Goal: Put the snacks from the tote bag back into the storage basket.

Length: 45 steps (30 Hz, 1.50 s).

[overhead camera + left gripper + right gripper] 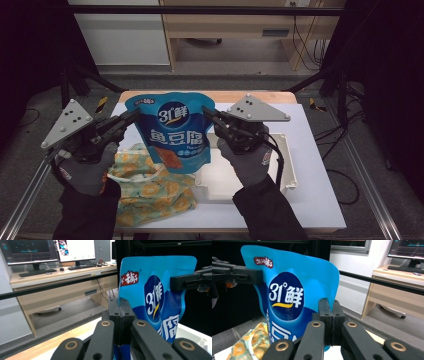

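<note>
A blue snack bag (172, 130) with white print hangs upright above the table, held by both top edges. My left gripper (134, 114) is shut on its left edge, and my right gripper (206, 111) is shut on its right edge. In the left gripper view the jaws (121, 308) pinch the bag (155, 297) edge, with the other gripper (190, 280) clamped at the far side. In the right gripper view the jaws (331, 308) close on the bag (292, 290), and the other gripper (239, 273) holds the far edge.
A patterned yellow and green cloth bag (150, 187) lies on the white table (310, 200) under the left hand. A white shallow tray (287, 167) sits below the right hand. Desks with monitors (75, 250) stand beyond the table.
</note>
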Motion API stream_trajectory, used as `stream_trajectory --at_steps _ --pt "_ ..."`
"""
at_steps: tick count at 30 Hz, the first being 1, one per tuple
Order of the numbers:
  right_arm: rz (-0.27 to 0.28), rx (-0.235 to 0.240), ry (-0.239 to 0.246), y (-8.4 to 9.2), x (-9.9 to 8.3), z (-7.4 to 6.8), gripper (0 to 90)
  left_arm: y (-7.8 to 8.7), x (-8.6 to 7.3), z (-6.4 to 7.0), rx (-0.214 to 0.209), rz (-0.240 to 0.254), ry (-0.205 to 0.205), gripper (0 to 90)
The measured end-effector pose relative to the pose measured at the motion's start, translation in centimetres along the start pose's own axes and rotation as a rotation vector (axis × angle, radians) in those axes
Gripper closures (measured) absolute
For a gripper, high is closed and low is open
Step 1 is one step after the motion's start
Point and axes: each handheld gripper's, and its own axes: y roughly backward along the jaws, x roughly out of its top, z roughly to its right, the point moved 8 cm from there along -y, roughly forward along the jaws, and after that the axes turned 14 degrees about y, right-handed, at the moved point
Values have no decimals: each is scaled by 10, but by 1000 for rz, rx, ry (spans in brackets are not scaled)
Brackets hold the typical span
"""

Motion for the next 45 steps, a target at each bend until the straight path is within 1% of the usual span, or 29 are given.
stream_trajectory --at_steps 1,5,6,7,8,12,13,15,20,21,22,26,30,31,33,34,45 --pt "0 0 0 0 0 0 900 0 0 0 0 0 0 900" --pt "-6 -18 -4 10 -6 9 900 -10 -1 10 -19 -7 -6 900" --pt "-6 -25 -10 14 -8 13 900 -14 -2 15 -29 -8 -8 900" --pt "-6 -25 -10 14 -8 13 900 -14 -2 15 -29 -8 -8 900" --pt "-7 -34 -12 19 -11 17 900 -17 -2 18 -35 -10 -11 900" --pt "-10 -48 -16 28 -16 23 900 -25 -5 27 -50 -13 -10 900" --pt "-15 -52 -16 31 -18 25 900 -28 -7 31 -57 -17 -11 900" --pt "-17 -55 -17 32 -19 26 900 -30 -8 33 -60 -17 -14 900" --pt "-25 -69 -19 43 -27 34 900 -39 -13 41 -80 -25 -10 900" --pt "-25 -69 -19 43 -27 34 900 -40 -13 41 -79 -15 -20 900" --pt "-27 -73 -17 46 -30 36 900 -43 -14 44 -86 -17 -20 900" --pt "-31 -78 -28 50 -35 40 900 -46 -16 48 -91 -15 -18 900" --pt "-32 -85 -26 55 -39 44 900 -52 -19 52 -97 -18 -19 900" --pt "-34 -87 -27 56 -40 44 900 -52 -21 54 -102 -26 -10 900" --pt "-36 -88 -29 56 -41 44 900 -55 -22 54 -102 -21 -19 900" --pt "-36 -93 -27 58 -43 46 900 -57 -24 56 -109 -29 -9 900" --pt "-43 -113 -39 66 -54 53 900 -68 -31 64 -124 -45 -14 900"
